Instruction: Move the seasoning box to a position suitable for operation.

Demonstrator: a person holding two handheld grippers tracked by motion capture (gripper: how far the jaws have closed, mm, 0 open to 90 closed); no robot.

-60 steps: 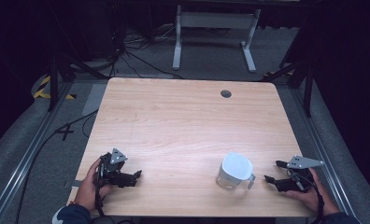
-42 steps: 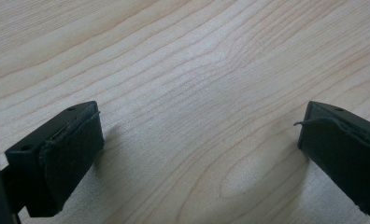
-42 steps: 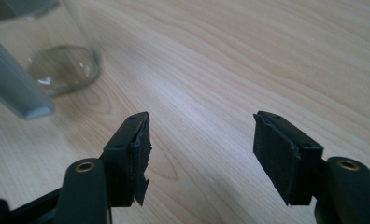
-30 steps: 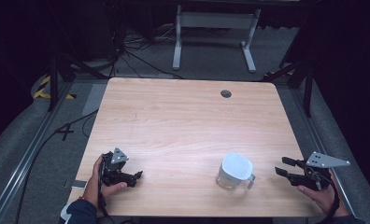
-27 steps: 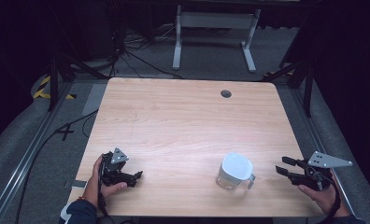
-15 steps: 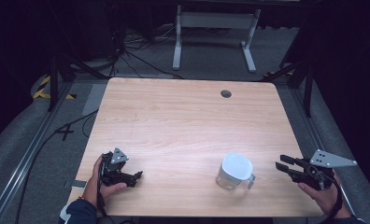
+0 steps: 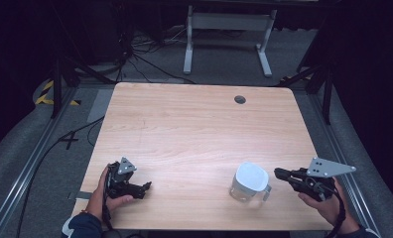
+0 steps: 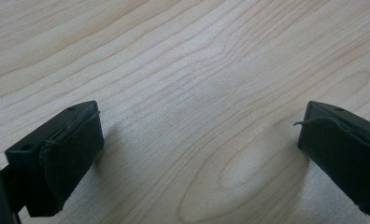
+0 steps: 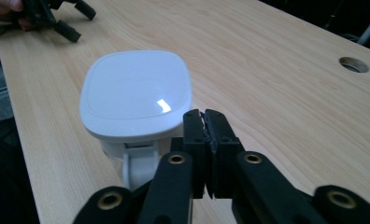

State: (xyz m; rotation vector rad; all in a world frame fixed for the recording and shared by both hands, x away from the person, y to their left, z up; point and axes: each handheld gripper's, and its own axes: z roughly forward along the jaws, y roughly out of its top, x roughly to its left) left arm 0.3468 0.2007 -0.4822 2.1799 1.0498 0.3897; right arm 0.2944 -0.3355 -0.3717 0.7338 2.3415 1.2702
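Since the right gripper [image 7: 283, 173], jaws pressed together, points left at the handle, we list the white lidded jug [image 7: 249, 181] lower right; left gripper [image 7: 144, 188] spread, lower left.

Lab or studio, black curtains [image 7: 16, 59], floor cables [image 7: 150, 59]

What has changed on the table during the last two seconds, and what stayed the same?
The right gripper drew away to the right, off the table edge, then eased back toward the white-lidded jug; its jaws are shut on nothing. The jug, the left gripper with its jaws open, and the table stayed as they were.
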